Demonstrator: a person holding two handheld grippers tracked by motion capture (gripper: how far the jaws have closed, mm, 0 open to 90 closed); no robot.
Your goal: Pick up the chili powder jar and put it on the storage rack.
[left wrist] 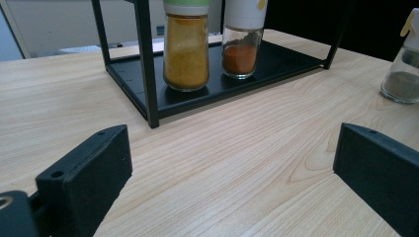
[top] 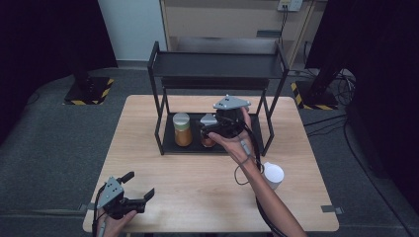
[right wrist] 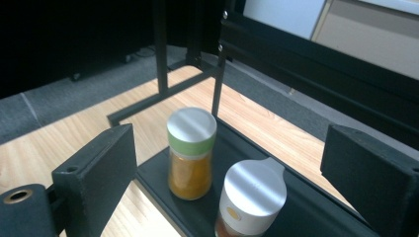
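A black two-tier rack (top: 216,65) stands at the far middle of the wooden table. On its lower shelf (right wrist: 306,212) stand a yellow spice jar (top: 182,129) with a green-rimmed lid and a red spice jar (top: 208,141) with a white cap. My right gripper (top: 206,127) hovers just above the red jar, open, its jaws wide with nothing pressed between them. From above, the right gripper view shows the yellow jar (right wrist: 190,153) and the red jar (right wrist: 252,197). My left gripper (top: 139,185) rests open near the table's front left corner, facing the two jars (left wrist: 186,52) (left wrist: 239,54).
A third glass jar (top: 273,175) with a white lid and dark contents stands on the table at the right, beside my right forearm; it is also in the left gripper view (left wrist: 402,79). The rack's upper shelf overhangs the jars. Bare wood (top: 197,182) lies between the grippers.
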